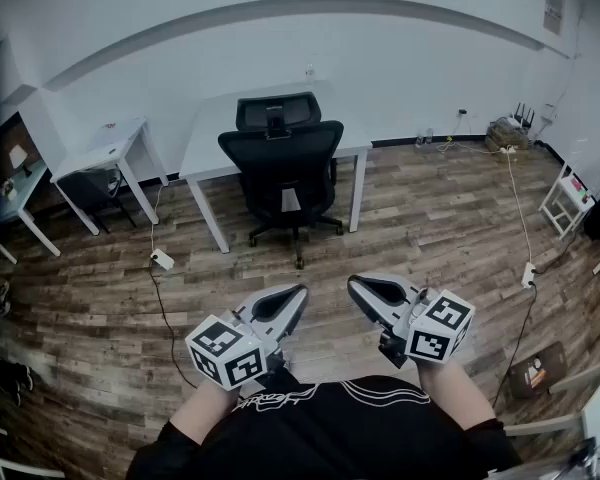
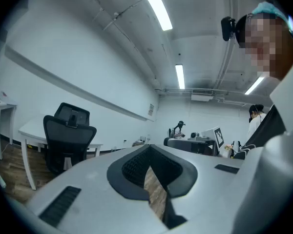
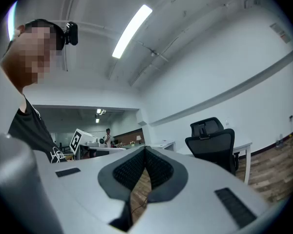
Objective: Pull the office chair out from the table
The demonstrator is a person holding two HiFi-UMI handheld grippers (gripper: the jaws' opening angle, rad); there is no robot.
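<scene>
A black office chair (image 1: 280, 163) with a headrest stands pushed in at a white table (image 1: 202, 140) by the far wall. Its wheeled base rests on the wood floor. My left gripper (image 1: 298, 298) and right gripper (image 1: 356, 288) are held low in front of me, well short of the chair, both shut with nothing between their jaws. The left gripper view has the chair (image 2: 66, 135) at the left, far beyond the shut left gripper (image 2: 149, 152). In the right gripper view the chair (image 3: 212, 140) stands at the right, beyond the shut right gripper (image 3: 145, 152).
A smaller white table (image 1: 108, 151) stands at the left. A power strip (image 1: 162, 259) with its cable lies on the floor left of the chair, and another strip (image 1: 528, 275) at the right. A white rack (image 1: 566, 194) stands by the right wall. People sit at distant desks (image 2: 190, 143).
</scene>
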